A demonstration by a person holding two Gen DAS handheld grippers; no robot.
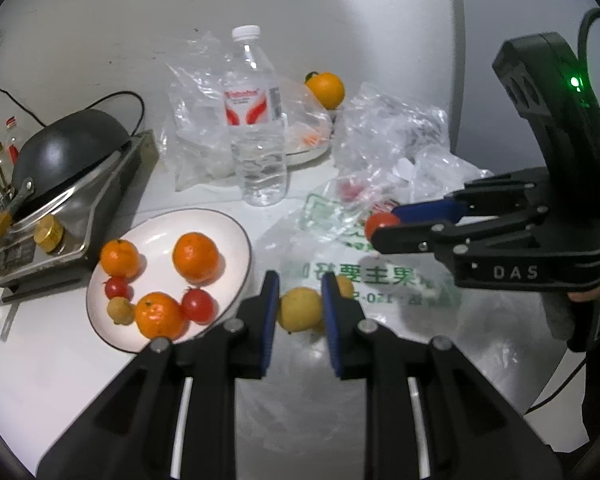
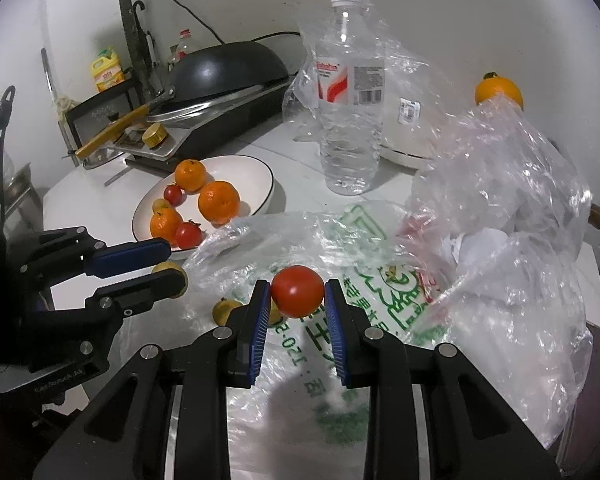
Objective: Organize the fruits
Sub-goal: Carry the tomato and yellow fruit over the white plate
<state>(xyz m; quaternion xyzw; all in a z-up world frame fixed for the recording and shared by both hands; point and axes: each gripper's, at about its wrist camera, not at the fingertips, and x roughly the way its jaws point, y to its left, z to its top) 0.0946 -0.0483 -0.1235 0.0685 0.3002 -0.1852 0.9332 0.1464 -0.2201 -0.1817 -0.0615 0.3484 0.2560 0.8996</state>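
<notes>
I'm looking at a home kitchen: black wok (image 2: 228, 68) upturned on a steel gas stove (image 2: 204, 120), yellow oil jug (image 2: 108, 70) on a rack behind, water bottle (image 2: 350, 92), plate of fruit (image 2: 236, 176) and crumpled plastic bags (image 2: 500, 208) on a white counter (image 2: 80, 192).
</notes>
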